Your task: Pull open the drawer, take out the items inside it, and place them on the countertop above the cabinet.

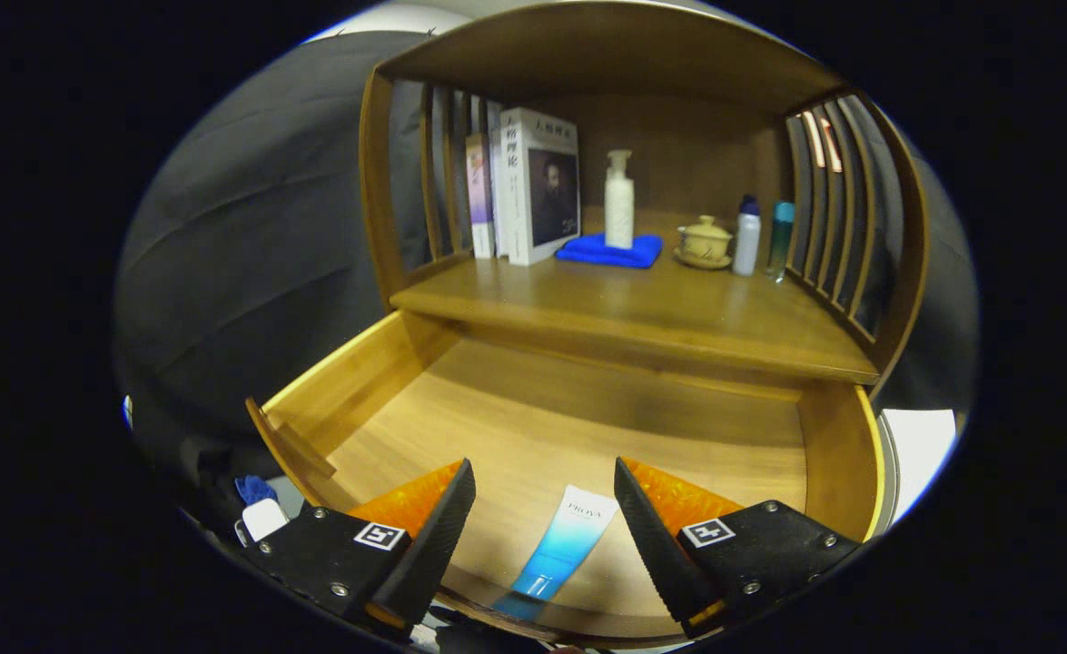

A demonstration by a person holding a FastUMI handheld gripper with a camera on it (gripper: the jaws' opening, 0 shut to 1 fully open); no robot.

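Note:
The wooden drawer [379, 372] stands pulled open below the countertop [642, 309]. On its floor lies a white-and-blue tube [562, 542], pointing away from me, in the gap between my two fingers. My gripper [544, 486] is open above the drawer's front part, its fingers [442, 527] spread to either side of the tube and not touching it. The tube's near end is hidden behind the drawer's front edge.
On the countertop stand books [533, 186] at the back left, a white pump bottle [619, 200] on a blue cloth [610, 250], a lidded cup on a saucer [704, 241], and two slim bottles [760, 234]. Slatted wooden sides [828, 200] and a top board enclose the shelf.

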